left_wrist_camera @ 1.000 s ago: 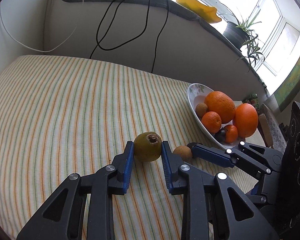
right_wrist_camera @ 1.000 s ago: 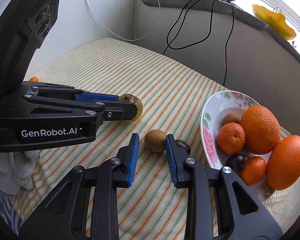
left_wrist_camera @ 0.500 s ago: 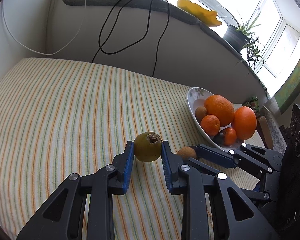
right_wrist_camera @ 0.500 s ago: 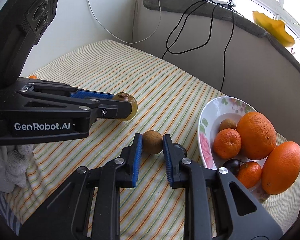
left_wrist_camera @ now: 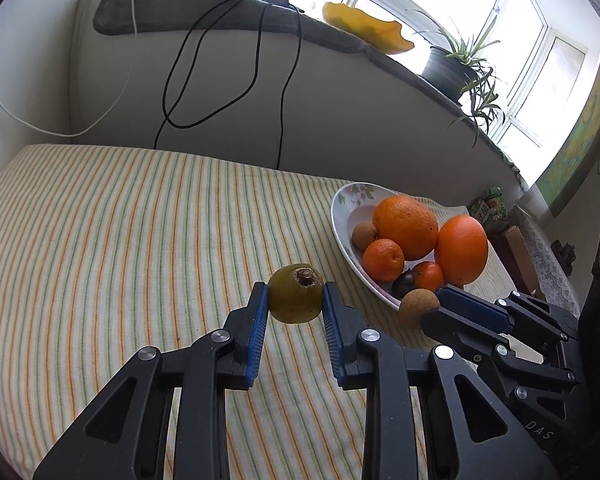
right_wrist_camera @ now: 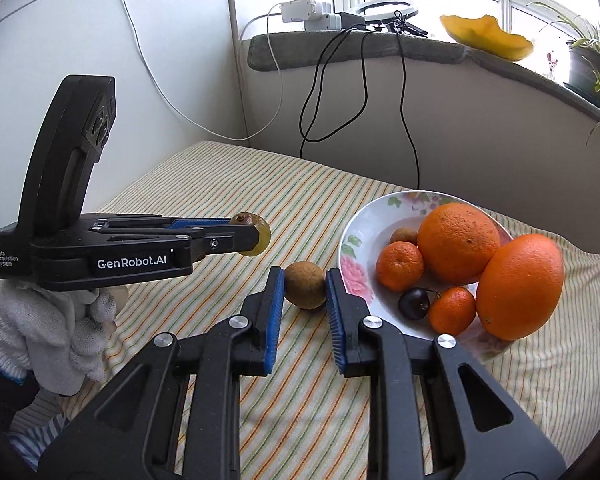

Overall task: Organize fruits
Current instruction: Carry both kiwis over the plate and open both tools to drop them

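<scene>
My left gripper (left_wrist_camera: 294, 293) is shut on a yellow-green fruit (left_wrist_camera: 295, 302) with a brown stem end and holds it above the striped cloth. In the right wrist view that fruit (right_wrist_camera: 261, 236) shows at the left gripper's (right_wrist_camera: 249, 237) tip. My right gripper (right_wrist_camera: 305, 280) is shut on a small brown fruit (right_wrist_camera: 305, 286), lifted off the cloth just left of the flowered bowl (right_wrist_camera: 350, 240). The bowl holds two big oranges (right_wrist_camera: 458, 244), two tangerines (right_wrist_camera: 400, 266), a dark cherry (right_wrist_camera: 414, 303) and a brown fruit (right_wrist_camera: 404, 235). A dark sliver (right_wrist_camera: 311, 309) peeks out below the held brown fruit.
Striped cloth (left_wrist_camera: 120, 240) covers the table up to a white wall. Black cables (left_wrist_camera: 228, 60) hang down from a grey ledge with a yellow dish (left_wrist_camera: 368, 30) and a potted plant (left_wrist_camera: 454, 66). A white-gloved hand (right_wrist_camera: 52, 340) grips the left tool.
The right gripper's jaws closed on the brown fruit and raised it toward the bowl, with a roll of the wrist. The left gripper rose a little with the yellow-green fruit still held.
</scene>
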`<state>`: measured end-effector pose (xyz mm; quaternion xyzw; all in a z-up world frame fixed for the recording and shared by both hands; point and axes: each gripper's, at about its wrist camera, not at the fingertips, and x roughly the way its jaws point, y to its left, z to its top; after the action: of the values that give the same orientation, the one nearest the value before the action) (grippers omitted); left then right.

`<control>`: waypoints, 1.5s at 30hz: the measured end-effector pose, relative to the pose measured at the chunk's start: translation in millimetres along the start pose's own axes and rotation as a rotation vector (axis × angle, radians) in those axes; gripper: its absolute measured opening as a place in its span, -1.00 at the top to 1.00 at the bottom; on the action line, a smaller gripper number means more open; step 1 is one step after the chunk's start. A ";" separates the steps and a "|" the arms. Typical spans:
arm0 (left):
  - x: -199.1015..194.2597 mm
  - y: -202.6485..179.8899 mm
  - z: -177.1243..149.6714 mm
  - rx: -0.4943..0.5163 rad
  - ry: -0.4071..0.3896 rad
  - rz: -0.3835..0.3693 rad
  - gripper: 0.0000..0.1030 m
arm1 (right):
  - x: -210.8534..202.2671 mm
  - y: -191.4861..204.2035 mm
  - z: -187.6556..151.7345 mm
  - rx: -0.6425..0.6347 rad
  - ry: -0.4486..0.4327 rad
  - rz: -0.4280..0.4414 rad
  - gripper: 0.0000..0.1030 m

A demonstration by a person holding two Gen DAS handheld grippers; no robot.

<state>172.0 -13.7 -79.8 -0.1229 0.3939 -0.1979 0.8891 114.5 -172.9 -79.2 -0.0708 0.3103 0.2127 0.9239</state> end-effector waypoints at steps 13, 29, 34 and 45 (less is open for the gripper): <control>30.1 -40.1 20.4 0.056 0.010 -0.040 0.50 | -7.7 -39.2 -3.2 0.045 -0.015 -0.050 0.57; 47.9 -63.9 31.9 0.102 0.014 -0.036 0.50 | 1.4 -50.5 -2.9 0.064 -0.006 -0.030 0.57; 48.7 -65.5 33.1 0.111 0.012 -0.028 0.50 | 2.5 -49.7 -3.4 0.064 -0.003 -0.028 0.57; 54.0 -65.4 39.0 0.107 0.014 -0.022 0.50 | 4.1 -52.2 -2.1 0.062 0.002 -0.027 0.57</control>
<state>217.5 -93.8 -64.8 -0.0780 0.3875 -0.2292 0.8895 139.1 -219.0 -83.4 -0.0467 0.3166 0.1904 0.9281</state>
